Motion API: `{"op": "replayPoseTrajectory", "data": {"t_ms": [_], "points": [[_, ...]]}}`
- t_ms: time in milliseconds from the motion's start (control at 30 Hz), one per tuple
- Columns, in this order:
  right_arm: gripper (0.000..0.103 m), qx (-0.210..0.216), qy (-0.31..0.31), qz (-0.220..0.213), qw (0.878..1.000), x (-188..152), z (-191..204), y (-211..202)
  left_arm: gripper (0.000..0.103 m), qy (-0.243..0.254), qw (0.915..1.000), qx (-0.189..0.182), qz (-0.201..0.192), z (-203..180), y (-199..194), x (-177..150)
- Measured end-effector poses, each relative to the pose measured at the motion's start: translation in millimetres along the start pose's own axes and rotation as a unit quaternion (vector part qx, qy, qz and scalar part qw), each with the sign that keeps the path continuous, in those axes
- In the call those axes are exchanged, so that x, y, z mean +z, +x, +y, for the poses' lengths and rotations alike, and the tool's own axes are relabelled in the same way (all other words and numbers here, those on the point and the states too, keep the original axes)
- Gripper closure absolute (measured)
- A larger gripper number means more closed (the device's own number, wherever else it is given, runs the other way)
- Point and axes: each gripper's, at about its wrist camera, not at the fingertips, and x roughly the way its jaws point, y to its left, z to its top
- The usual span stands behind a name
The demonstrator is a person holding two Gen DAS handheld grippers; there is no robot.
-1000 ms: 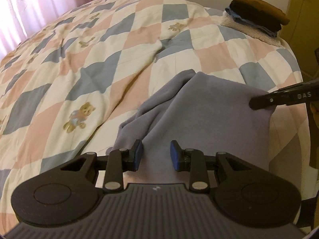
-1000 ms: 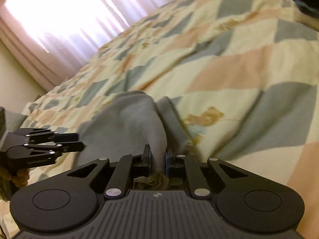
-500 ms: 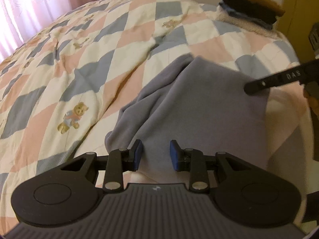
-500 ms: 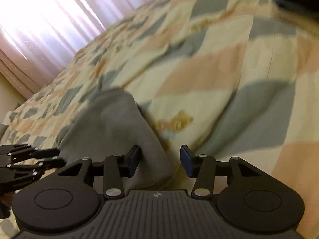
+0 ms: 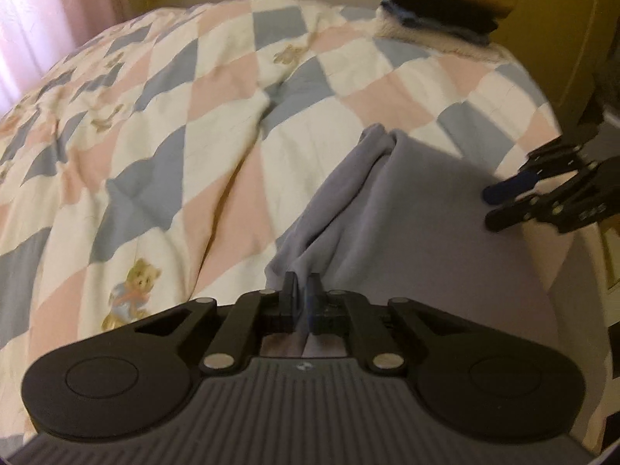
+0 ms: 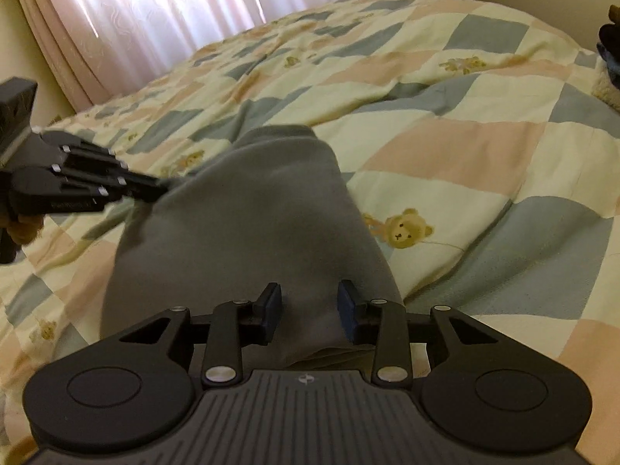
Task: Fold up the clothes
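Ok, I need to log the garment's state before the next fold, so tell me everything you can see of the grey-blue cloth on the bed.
The plain grey-blue fleece-like garment lies on the pastel checked teddy-bear quilt, at its near edge. It looks soft and matte, its left side gathered into long ridges. The left hand-held gripper is shut on that bunched edge; the right hand-held gripper is open over the cloth.
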Motion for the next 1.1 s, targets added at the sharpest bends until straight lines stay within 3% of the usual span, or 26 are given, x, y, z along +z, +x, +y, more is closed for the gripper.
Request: {"op": "replayPoseTrajectory", "data": {"t_ms": [67, 167, 300, 433, 500, 567, 600, 667, 767, 833, 933, 967, 1000, 1100], "points": [[0.067, -0.004, -0.008, 0.007, 1.0, -3, 0, 1, 0.101, -0.021, 0.9997, 0.003, -0.015, 13, -5, -3], [0.067, 0.003, -0.004, 0.019, 1.0, -2, 1, 5, 0.099, -0.075, 0.9969, 0.022, 0.01, 34, 2, -8], [0.058, 0.012, -0.002, 0.056, 0.998, 16, 4, 0, 0.093, -0.085, 0.9954, 0.043, -0.001, 21, -12, -4], [0.058, 0.065, 0.005, 0.075, 0.995, 48, -8, -15, 0.092, -0.153, 0.9852, 0.064, -0.044, 17, -48, 8], [0.059, 0.104, 0.001, 0.069, 0.992, 74, -22, -19, 0.092, -0.178, 0.9814, 0.055, -0.047, 3, -51, 17], [0.071, 0.145, -0.034, 0.072, 0.986, 107, -37, -10, 0.092, -0.202, 0.977, 0.045, -0.05, -11, -52, 26], [0.076, 0.162, -0.064, 0.078, 0.982, 122, -43, -1, 0.092, -0.211, 0.9755, 0.038, -0.048, -25, -44, 31], [0.076, 0.192, -0.138, 0.096, 0.967, 153, -51, 22, 0.092, -0.226, 0.9727, 0.038, -0.039, -53, -25, 40], [0.068, 0.256, -0.232, 0.135, 0.929, 187, -53, 53, 0.092, -0.255, 0.9653, 0.052, -0.024, -91, 6, 53], [0.061, 0.292, -0.269, 0.162, 0.903, 200, -50, 74, 0.091, -0.275, 0.9574, 0.088, -0.016, -110, 23, 62], [0.062, 0.337, -0.31, 0.21, 0.864, 204, -42, 105, 0.09, -0.294, 0.9445, 0.147, 0.006, -124, 43, 66], [0.074, 0.344, -0.298, 0.224, 0.862, 204, -42, 116, 0.09, -0.296, 0.9405, 0.166, 0.018, -128, 50, 65], [0.094, 0.35, -0.287, 0.237, 0.86, 204, -43, 127, 0.09, -0.296, 0.9371, 0.184, 0.025, -133, 55, 63], [0.096, 0.368, -0.252, 0.277, 0.851, 205, -45, 160, 0.09, -0.294, 0.9287, 0.222, 0.038, -146, 63, 57]]}}
